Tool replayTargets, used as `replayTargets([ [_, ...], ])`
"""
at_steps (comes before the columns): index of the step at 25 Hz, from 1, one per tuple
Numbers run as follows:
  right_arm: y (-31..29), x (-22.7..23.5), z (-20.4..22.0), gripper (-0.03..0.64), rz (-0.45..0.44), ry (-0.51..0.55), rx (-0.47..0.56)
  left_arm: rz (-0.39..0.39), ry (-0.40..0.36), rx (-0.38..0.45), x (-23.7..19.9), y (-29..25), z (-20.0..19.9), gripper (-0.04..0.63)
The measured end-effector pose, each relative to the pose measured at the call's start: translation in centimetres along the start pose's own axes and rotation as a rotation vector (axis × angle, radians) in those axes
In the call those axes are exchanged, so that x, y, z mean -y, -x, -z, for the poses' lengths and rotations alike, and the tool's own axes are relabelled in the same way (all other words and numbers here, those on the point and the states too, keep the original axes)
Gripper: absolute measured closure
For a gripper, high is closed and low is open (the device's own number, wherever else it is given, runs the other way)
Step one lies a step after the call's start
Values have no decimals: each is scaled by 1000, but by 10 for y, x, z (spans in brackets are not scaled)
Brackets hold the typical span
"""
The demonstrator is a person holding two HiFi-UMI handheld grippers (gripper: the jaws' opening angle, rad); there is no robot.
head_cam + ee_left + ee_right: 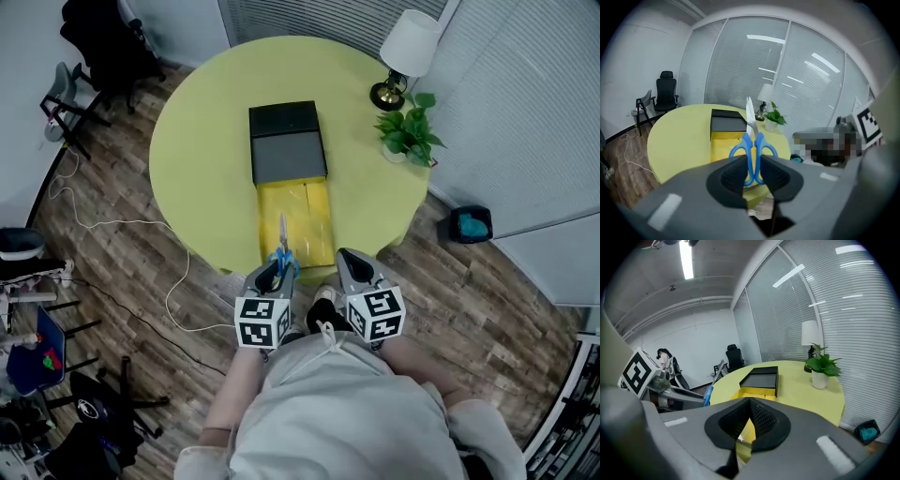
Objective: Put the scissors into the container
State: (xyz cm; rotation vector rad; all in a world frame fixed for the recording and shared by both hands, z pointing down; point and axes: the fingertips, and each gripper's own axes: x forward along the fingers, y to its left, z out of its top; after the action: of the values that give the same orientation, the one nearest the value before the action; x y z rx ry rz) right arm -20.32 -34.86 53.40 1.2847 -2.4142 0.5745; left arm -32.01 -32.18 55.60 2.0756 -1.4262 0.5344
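Between the pads of the left gripper (751,169), the blue-handled scissors (751,140) are clamped by their handles, blades pointing forward.
Just beside it, the right gripper (749,420) is closed on nothing. Ahead of both, at the near edge of a round yellow-green table (202,159), lies the open yellow container (309,206), its dark lid (287,142) slid farther away. Beyond to the right stand a lamp (405,54) and a potted plant (411,129). Wood flooring (122,253), blinds (740,61) and a black office chair (665,93) surround the table.

Cool, even light from a ceiling tube (686,258) glares on the glass wall (764,40). Both gripper views bulge, with dark corners; the right gripper (749,400) looks soft.
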Motion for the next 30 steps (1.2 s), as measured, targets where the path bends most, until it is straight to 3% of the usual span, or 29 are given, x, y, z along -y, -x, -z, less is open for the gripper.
replayTargets([
  [5, -24, 29, -15, 616, -2, 2, -2, 7, -33, -97, -3, -45, -7, 511],
  [14, -51, 67, -31, 616, 5, -9, 4, -54, -106, -307, -21, -108, 7, 511],
  [21, -66, 82, -32, 616, -8, -22, -7, 3, -57, -437, -23, -142, 34, 511],
  [30, -65, 99, -25, 616, -1, -44, -16, -22, -69, -586, -25, -159, 62, 511],
])
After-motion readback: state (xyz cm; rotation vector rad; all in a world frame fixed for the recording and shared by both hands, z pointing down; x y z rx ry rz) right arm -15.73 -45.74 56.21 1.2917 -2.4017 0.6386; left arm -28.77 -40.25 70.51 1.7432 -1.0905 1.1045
